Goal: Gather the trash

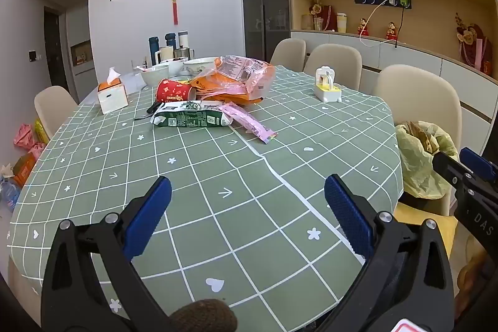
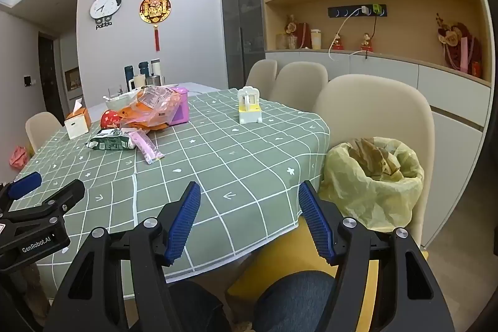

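While both grippers' fingers (image 1: pixel 155 207) gape empty, one red cup (image 1: pixel 172 91), three wrappers (image 1: pixel 193 114), one bin (image 2: pixel 373 185).

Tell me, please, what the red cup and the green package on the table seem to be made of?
Red cup: probably paper with a printed matte surface; it lies on its side, its white inside showing. Green package: likely a coated paper carton, flattened, with dense print and a slight sheen, though plastic film is possible.
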### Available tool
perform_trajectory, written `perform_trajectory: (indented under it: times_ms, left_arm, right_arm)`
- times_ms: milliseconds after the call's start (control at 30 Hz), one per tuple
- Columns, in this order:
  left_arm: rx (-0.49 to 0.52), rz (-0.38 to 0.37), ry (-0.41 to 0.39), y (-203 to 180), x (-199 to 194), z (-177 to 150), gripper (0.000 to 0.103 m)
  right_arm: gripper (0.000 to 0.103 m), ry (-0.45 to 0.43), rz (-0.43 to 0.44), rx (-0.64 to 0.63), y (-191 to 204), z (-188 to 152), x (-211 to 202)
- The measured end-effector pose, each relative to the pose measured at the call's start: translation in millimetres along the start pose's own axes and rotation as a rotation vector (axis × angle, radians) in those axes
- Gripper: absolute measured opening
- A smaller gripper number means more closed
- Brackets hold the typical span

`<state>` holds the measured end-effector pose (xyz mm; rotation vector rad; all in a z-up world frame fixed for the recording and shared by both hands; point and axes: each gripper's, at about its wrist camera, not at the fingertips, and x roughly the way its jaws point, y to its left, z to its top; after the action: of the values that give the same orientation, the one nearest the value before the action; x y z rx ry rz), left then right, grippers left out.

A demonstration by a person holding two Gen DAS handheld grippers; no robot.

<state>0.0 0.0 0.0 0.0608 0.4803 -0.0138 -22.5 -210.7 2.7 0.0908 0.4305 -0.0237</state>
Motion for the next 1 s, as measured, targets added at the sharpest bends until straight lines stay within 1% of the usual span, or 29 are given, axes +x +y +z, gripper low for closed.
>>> perform_trajectory:
  times_ms: [467,600,700,1000]
  left_arm:
    - [0.002,0.002,-0.003,3.1,0.3,-2.1,0.094]
    - [0.001,-0.001,0.005,5.9,3.1,2.0,0.094]
    - [0.002,0.001,0.008,4.0,4.3,-3.0,0.094]
    - [-0.002,0.002,0.007,4.5,4.8,-3.4,0.094]
  right_arm:
    - [0.062,-0.001,-0.003,-0.01,2.3,-1.8,1.8]
    - [0.062,0.002,0.0,-0.011,3.0,-2.0,2.4]
    - [0.062,0.003,0.002,-0.013,3.0,-1.8,2.5]
    - [0.062,0.005,0.003,-0.019,6.1,-3.0,3.6]
